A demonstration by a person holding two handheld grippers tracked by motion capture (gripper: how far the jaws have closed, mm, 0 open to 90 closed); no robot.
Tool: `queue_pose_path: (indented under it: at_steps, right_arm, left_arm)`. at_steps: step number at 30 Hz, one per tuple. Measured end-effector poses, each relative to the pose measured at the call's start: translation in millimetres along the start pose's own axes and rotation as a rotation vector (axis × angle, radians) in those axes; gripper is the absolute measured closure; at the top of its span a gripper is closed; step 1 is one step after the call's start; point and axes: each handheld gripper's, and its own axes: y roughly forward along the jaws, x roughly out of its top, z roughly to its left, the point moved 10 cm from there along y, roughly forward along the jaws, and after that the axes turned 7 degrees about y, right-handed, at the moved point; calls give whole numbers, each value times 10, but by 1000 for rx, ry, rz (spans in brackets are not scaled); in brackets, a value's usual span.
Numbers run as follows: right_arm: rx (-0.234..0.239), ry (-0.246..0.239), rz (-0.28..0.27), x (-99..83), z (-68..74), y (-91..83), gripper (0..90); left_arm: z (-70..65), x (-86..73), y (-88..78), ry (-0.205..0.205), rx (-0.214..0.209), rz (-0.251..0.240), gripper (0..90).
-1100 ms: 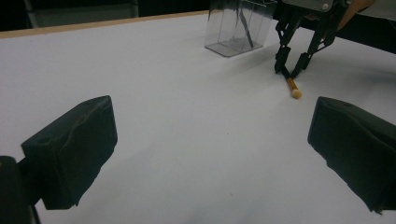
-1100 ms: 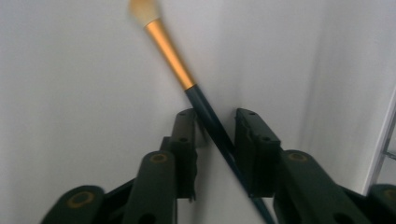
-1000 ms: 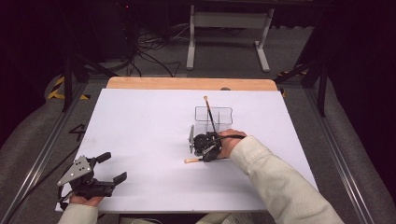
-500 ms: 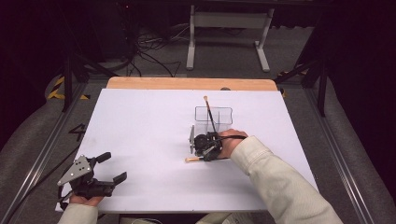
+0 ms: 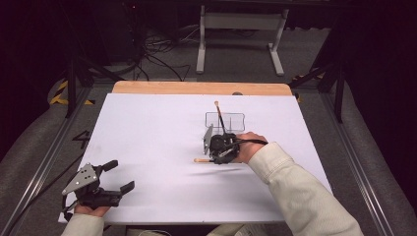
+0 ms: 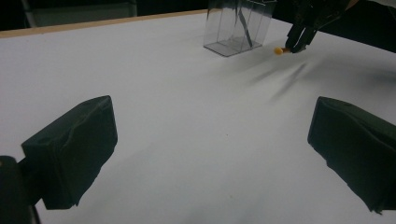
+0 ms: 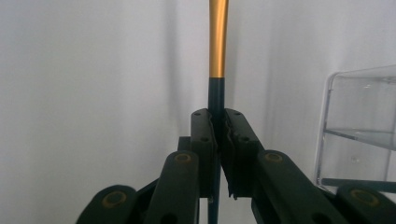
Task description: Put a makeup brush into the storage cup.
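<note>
Here your right gripper [image 5: 212,153] is clamped on a thin brush [image 7: 218,42], and its jaws grip the dark part of the handle just below the point where the gold section begins. In the right gripper view, the brush's long axis runs straight out from between the jaws, in line with the gripper itself. From the high view, that axis lies roughly level over the white desk [image 5: 147,137], with the light-coloured tip [image 5: 197,160] pointing toward your left side. The clear box [image 5: 224,121] stands just beyond the right gripper, on the far side of it, and already holds another brush [image 5: 219,116] that leans upright out of its open top. The coming move turns on this mismatch: the held brush lies flat, while the opening of the box faces upward. Judge that you must tip the brush toward vertical and carry it up over the near wall before lowering it in. Your left gripper [image 5: 105,178] rests well apart at the near left corner of the desk, its jaws spread wide and empty, so the right hand [image 5: 248,147] is plainly the nearer one.
</note>
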Motion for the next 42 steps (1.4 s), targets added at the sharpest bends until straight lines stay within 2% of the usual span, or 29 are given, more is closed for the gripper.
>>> queue_pose_path:
  at_steps: [5, 11, 18, 26, 42]
  right_arm:
    - [-8, 10, -13, 18, -7, -90, 837]
    - [-16, 17, -77, 79, -19, -211, 837]
    - [-34, 24, -113, 108, -31, -315, 837]
    - [-71, 53, -192, 140, -82, -497, 837]
    - [-130, 119, -410, 231, -173, -798, 837]
  left_arm:
    - [2, -5, -5, -1, 1, 1, 20]
    - [4, -4, -5, -1, 2, 0, 20]
    - [12, -5, 2, 3, 9, 1, 19]
    - [21, 6, 14, 7, 19, -8, 17]
    - [35, 22, 13, 7, 24, -19, 5]
